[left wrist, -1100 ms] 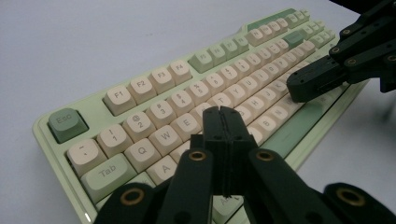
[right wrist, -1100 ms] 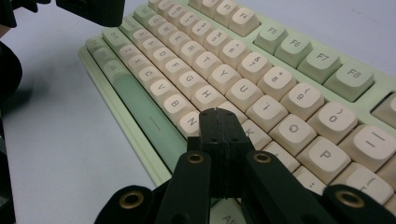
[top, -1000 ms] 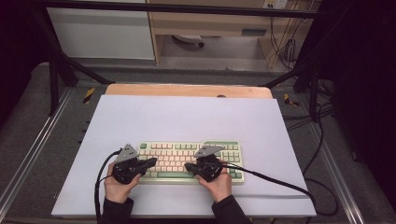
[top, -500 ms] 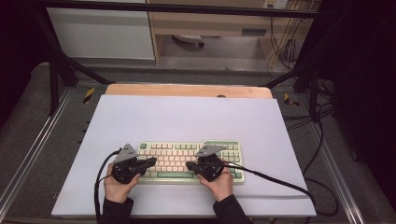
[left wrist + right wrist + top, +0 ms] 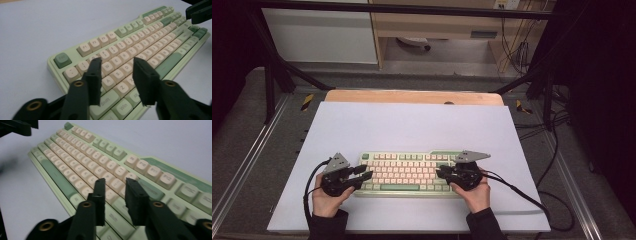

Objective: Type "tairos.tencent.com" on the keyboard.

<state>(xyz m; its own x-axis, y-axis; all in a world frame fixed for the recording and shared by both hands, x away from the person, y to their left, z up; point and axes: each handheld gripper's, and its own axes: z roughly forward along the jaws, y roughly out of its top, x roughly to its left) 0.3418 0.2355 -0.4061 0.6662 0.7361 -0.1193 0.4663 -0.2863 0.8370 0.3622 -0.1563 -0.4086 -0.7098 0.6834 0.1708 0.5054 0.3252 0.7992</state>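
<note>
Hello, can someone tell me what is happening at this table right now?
A person holds a two-jaw gripper in each hand over a green and cream keyboard lying on a white table. The left gripper is above the keyboard's left end, near the A and Z keys, and the right gripper is above its right end. The jaws of both have just been opening and nothing is between them. The keyboard lies flat, not lifted.

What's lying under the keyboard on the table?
The keyboard rests on a pale sheet that covers most of the wooden table. The sheet shows all around the keyboard; whatever lies directly beneath the keyboard is hidden by it.
</note>
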